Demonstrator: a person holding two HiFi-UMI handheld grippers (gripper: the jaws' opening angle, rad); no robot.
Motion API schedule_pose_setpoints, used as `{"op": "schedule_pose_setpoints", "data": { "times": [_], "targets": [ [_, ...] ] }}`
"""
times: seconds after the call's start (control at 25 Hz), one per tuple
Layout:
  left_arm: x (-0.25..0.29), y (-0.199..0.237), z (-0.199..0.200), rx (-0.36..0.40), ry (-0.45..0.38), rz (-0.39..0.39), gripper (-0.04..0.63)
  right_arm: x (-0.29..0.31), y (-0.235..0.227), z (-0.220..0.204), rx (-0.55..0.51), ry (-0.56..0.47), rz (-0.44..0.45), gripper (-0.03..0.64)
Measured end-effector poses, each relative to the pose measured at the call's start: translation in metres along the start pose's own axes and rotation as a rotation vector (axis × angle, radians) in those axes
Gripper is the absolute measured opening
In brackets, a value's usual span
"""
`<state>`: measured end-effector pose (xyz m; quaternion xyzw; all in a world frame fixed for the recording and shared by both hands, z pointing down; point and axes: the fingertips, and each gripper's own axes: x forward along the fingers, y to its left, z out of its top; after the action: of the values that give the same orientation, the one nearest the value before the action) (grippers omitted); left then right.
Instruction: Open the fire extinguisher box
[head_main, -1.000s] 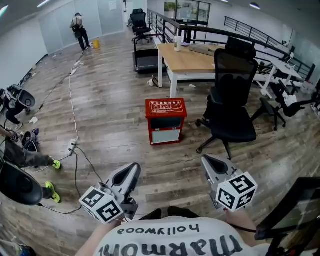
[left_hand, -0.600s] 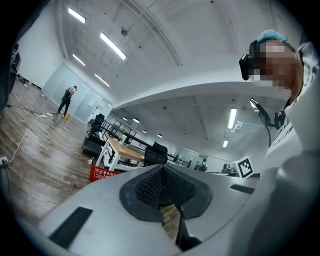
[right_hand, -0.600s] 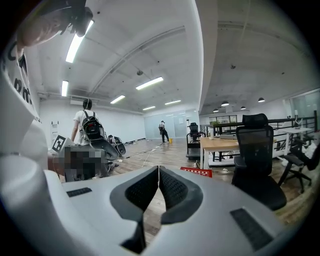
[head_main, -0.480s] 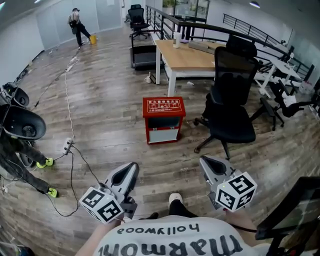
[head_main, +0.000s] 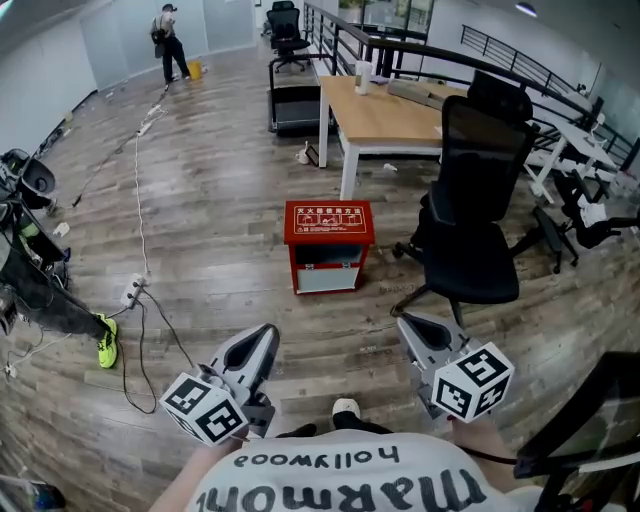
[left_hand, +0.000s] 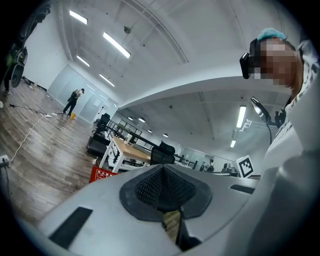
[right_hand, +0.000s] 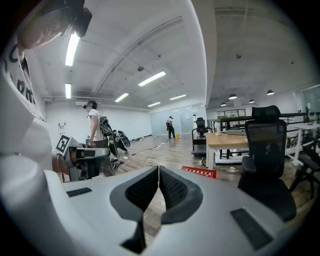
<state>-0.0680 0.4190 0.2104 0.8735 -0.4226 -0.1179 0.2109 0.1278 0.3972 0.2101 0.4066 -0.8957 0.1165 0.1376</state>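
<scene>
"What could be read?"
"'hollywood' and a cut-off 'Marmo', upside down on the shirt (head_main: 330, 480) just behind the left gripper (head_main: 262, 338) and right gripper (head_main: 415, 328)."
"And ahead of them?"
"White characters on the fire extinguisher box (head_main: 328, 222) lid were too small to read."

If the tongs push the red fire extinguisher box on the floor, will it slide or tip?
The red box looks like rigid metal, so it probably will not flex. Squat, on smooth wooden floor, it would likely slide rather than tip. Its contents are hidden; it may be heavy.
</scene>
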Motion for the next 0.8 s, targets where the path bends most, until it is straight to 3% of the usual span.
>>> {"op": "schedule_pose_setpoints", "data": {
  "times": [0.4, 0.8],
  "targets": [
    [0.064, 0.012, -0.010, 0.013, 0.056, 0.027, 0.006, 0.032, -0.077, 0.008, 0.050, 0.022, 0.018, 0.011],
    [0.096, 0.024, -0.013, 0.020, 0.052, 0.085, 0.006, 0.062, -0.116, 0.007, 0.062, 0.041, 0.081, 0.011]
  ]
}}
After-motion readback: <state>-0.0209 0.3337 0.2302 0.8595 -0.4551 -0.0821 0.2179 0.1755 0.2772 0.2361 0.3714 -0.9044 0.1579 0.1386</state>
